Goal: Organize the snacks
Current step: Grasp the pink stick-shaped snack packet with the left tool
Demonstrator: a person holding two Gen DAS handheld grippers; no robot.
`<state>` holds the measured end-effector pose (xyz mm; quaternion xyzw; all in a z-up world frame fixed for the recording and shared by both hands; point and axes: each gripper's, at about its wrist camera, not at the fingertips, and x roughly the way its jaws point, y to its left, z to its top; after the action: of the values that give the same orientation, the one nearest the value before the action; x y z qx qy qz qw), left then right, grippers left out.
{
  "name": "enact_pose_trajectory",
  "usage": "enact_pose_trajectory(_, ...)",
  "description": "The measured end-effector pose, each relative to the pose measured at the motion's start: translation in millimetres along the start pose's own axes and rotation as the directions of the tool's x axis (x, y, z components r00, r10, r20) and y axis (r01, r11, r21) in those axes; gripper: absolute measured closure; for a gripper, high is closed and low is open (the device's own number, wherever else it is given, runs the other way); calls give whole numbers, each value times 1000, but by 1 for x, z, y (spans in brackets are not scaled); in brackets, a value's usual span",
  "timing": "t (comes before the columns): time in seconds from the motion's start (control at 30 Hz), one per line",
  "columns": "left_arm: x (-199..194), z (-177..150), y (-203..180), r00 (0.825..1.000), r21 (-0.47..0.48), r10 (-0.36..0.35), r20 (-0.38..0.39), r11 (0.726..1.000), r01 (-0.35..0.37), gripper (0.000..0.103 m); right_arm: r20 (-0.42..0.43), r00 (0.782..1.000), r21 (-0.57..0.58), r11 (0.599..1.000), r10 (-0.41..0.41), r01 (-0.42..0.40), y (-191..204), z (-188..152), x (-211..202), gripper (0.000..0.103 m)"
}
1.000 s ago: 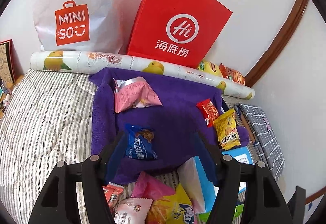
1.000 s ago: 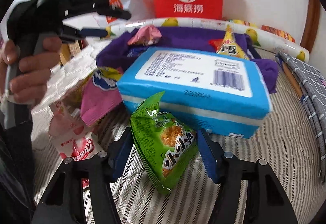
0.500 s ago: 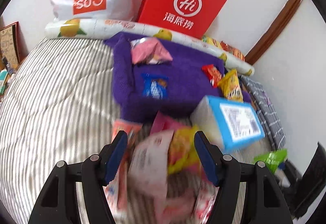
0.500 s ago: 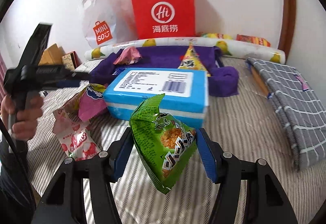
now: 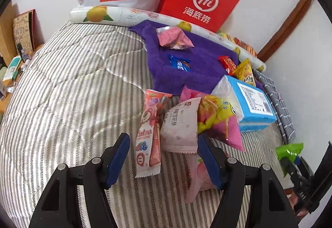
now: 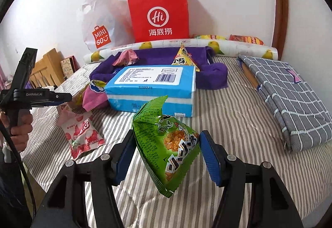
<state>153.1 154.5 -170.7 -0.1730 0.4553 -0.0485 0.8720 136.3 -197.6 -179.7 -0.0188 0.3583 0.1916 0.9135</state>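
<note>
My left gripper (image 5: pixel 164 158) stands open just above a pile of snack packets on the striped bed. A tall pink packet (image 5: pixel 148 134) and a pale pink packet (image 5: pixel 180 126) lie between its fingers, not pinched. My right gripper (image 6: pixel 168 155) is shut on a green snack packet (image 6: pixel 166 145), lifted off the bed in front of a blue tissue pack (image 6: pixel 153 85). On the purple towel (image 5: pixel 199 78) lie a pink packet (image 5: pixel 174 38), a blue packet (image 5: pixel 179 63), a red one (image 5: pixel 227 62) and a yellow one (image 5: pixel 244 71). The left gripper (image 6: pixel 62 97) also shows in the right wrist view, held by a hand.
A red paper bag (image 6: pixel 158 14) and a white Miniso bag (image 6: pixel 101 24) lean on the wall behind a lemon-print roll (image 6: pixel 186 44). A folded grey checked cloth (image 6: pixel 290 95) lies at the right. More packets (image 6: pixel 83 132) sit left of the tissue pack.
My left gripper pulled back from the purple towel to the packet pile nearer the bed's edge. My right gripper drew back from the tissue pack, still gripping the green packet.
</note>
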Motion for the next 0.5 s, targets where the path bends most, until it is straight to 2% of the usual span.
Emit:
enact_pose_trajectory(0.13,-10,8,3,999,-4,-11,52,1000,11,37,-1,1000,4,1000,-5,5,-1,-7,-3,41)
enact_pose_trajectory(0.23,-1,16,4,999,-3,-2,40,1000,2,37,-7,1000,16,1000,-1,1,-2,-11,-3,41)
enact_pose_trajectory(0.3,9,19,5,999,3,32,20,999,-32,39,-12,1000,21,1000,-2,2,-3,-13,-1,41)
enact_pose_trajectory(0.33,16,19,7,998,5,59,9,998,-59,47,-17,1000,25,1000,-4,5,-3,-14,0,41)
enact_pose_trajectory(0.4,23,18,9,998,8,64,-8,998,-64,55,-24,1000,29,1000,-5,6,-4,-15,2,41)
enact_pose_trajectory(0.5,29,17,10,999,19,45,-15,999,-45,58,-35,999,34,999,-10,12,-6,-14,4,41)
